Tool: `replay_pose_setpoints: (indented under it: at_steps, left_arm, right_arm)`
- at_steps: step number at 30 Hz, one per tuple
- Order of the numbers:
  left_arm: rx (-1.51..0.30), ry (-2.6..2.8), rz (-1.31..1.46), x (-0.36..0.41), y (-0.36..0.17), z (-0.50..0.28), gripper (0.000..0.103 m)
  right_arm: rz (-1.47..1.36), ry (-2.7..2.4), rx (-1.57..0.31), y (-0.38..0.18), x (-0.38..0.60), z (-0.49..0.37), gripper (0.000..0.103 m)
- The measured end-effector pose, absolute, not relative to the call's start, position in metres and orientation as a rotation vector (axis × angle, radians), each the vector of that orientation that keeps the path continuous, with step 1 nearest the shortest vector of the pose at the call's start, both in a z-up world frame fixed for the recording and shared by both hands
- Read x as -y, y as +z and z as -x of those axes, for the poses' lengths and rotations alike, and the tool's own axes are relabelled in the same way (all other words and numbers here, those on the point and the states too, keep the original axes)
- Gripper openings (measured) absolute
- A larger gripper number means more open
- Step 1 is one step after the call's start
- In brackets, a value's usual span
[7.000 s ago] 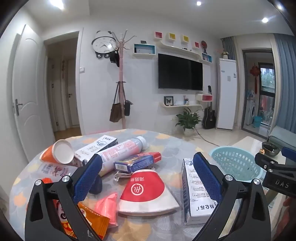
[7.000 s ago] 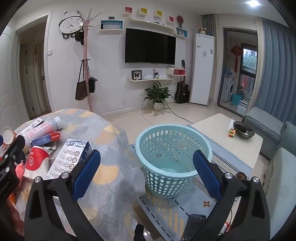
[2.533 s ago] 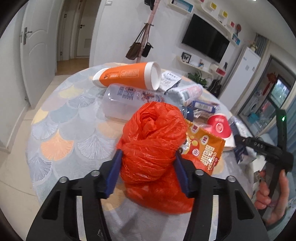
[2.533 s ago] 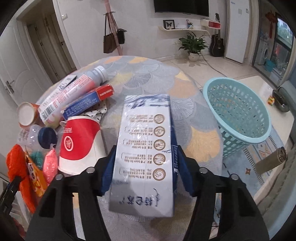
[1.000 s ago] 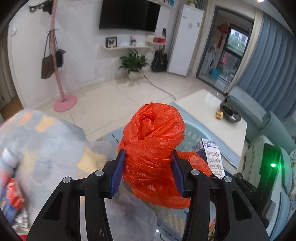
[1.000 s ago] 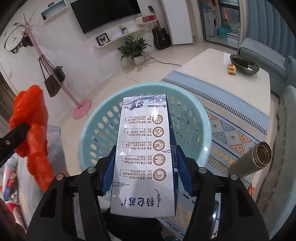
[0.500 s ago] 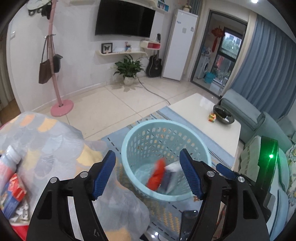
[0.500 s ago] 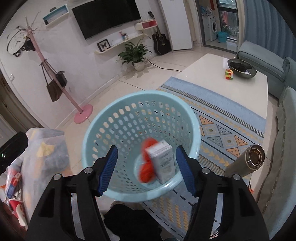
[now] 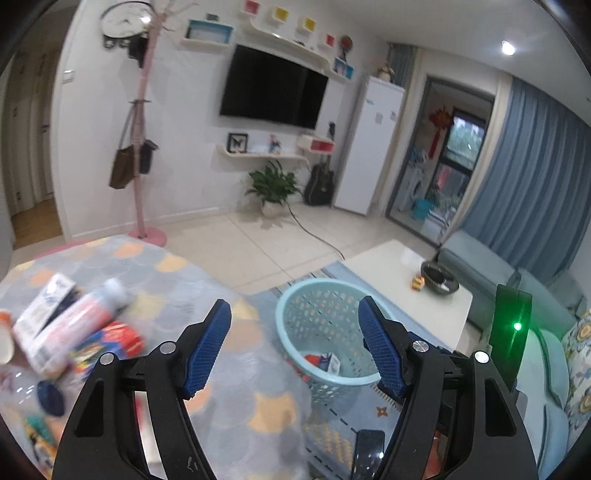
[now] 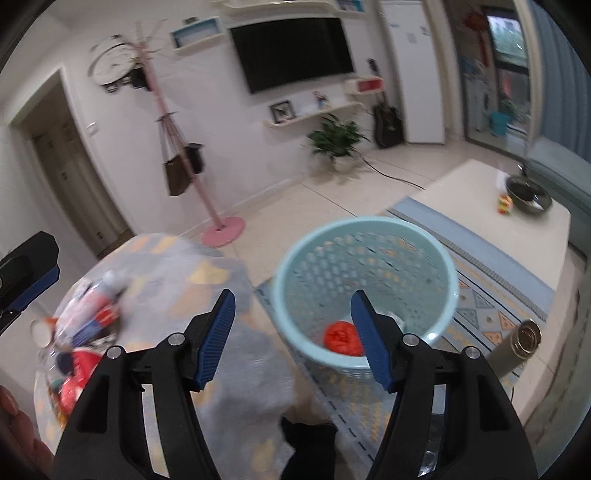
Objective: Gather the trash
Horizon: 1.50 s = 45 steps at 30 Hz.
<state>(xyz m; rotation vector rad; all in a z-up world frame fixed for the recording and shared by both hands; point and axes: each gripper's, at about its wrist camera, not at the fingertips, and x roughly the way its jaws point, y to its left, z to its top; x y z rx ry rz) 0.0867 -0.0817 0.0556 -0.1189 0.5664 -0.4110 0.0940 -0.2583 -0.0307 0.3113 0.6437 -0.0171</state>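
Living room with a cloth-covered table at left and a laundry-style basket on the rug.

White walls carry a clock (image 9: 123,20), a pink coat stand (image 9: 142,147) and a dark television (image 9: 271,86); a plant (image 9: 273,184) sits on the tiled floor below. On the table (image 9: 236,406) at the near left lie blurred leftovers: a bottle (image 9: 70,326), a small carton (image 9: 46,299) and a red cup (image 9: 123,338). Right of the table stands the pale blue basket (image 10: 365,236), and inside it rest the orange bag (image 10: 341,338) and the milk box (image 9: 330,363). Both tools hang released with nothing between their blue pads: the left gripper (image 9: 293,347) and the right gripper (image 10: 293,338). Farther right are a low white table (image 9: 399,269) and blue curtains (image 9: 532,177).
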Motion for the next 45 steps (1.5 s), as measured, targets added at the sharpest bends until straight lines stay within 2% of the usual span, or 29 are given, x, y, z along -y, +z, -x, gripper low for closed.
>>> replay_pose_setpoints:
  at_steps: [11, 20, 22, 26, 33, 36, 39, 42, 44, 45]
  left_arm:
    - [-0.506, -0.160, 0.162, -0.031, 0.054, -0.016, 0.075]
    - [-0.606, -0.033, 0.265, -0.129, 0.015, 0.013, 0.075]
    - [-0.632, -0.047, 0.281, -0.134, 0.004, 0.018, 0.075]
    - [-0.666, -0.054, 0.242, -0.115, -0.014, 0.022, 0.089]
    - [-0.749, 0.060, 0.068, -0.072, -0.050, 0.005, 0.090]
    - [-0.763, 0.112, 0.040, -0.071, -0.055, 0.003, 0.088]
    - [-0.781, 0.136, 0.023, -0.073, -0.058, 0.000, 0.078]
    - [-0.800, 0.131, 0.030, -0.074, -0.060, 0.002, 0.062]
    - [-0.797, 0.118, 0.040, -0.076, -0.060, 0.008, 0.047]
    - [-0.793, 0.115, 0.045, -0.078, -0.059, 0.011, 0.044]
  right_arm:
    - [-0.178, 0.167, -0.615, -0.012, 0.163, -0.074, 0.062]
    - [-0.120, 0.300, -0.678, -0.028, 0.094, -0.076, 0.062]
    - [-0.107, 0.338, -0.713, -0.036, 0.078, -0.083, 0.062]
    - [-0.098, 0.403, -0.771, -0.051, 0.052, -0.095, 0.062]
    - [-0.097, 0.468, -0.839, -0.067, 0.031, -0.117, 0.062]
    - [-0.109, 0.484, -0.866, -0.072, 0.030, -0.125, 0.062]
    - [-0.107, 0.510, -0.881, -0.073, 0.024, -0.128, 0.063]
    - [-0.105, 0.535, -0.907, -0.076, 0.016, -0.132, 0.064]
    - [-0.100, 0.551, -0.927, -0.078, 0.010, -0.133, 0.064]
    - [-0.089, 0.548, -0.929, -0.078, 0.008, -0.132, 0.063]
